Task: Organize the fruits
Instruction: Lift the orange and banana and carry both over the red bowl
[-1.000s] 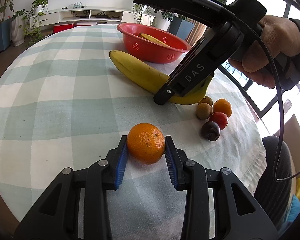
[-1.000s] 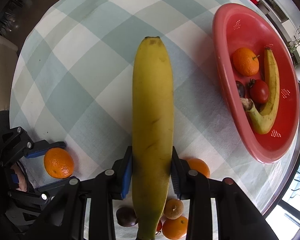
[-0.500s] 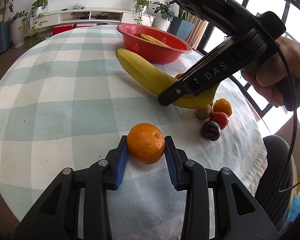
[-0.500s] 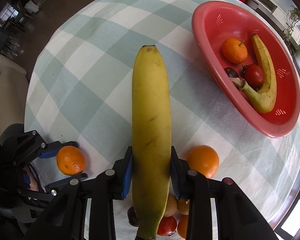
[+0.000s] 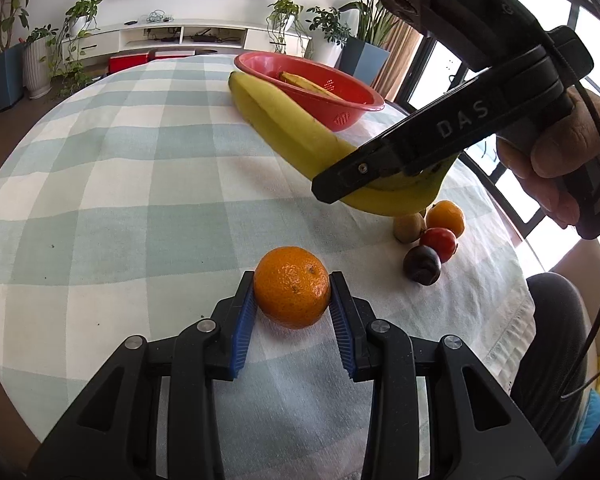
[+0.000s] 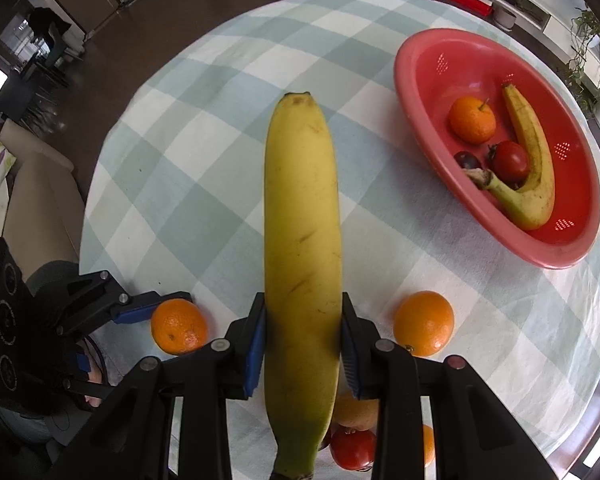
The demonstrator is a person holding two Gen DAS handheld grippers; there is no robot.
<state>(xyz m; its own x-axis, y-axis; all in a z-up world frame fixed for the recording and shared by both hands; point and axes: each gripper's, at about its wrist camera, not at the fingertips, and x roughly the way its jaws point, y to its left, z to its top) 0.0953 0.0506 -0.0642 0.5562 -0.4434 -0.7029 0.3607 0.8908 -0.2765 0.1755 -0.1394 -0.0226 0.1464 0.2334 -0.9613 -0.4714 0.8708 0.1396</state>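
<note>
Left gripper [image 5: 292, 300]: jaws closed on an orange [image 5: 291, 286] resting on the checked tabletop [image 5: 140, 184].
Right gripper [image 6: 303, 336]: jaws clamped on a banana [image 6: 302, 248], held above the tabletop.
Red bowl [image 6: 420, 92]: beyond the banana tip, holding fruit.
Loose fruit [image 5: 438, 226]: clustered near the tabletop edge.

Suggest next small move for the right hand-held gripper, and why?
Probably carry the banana sideways over the red basket before opening. The right hand-held gripper is shut on it, clear of the cloth, while the basket sits off to the right with room beside its fruit.
</note>
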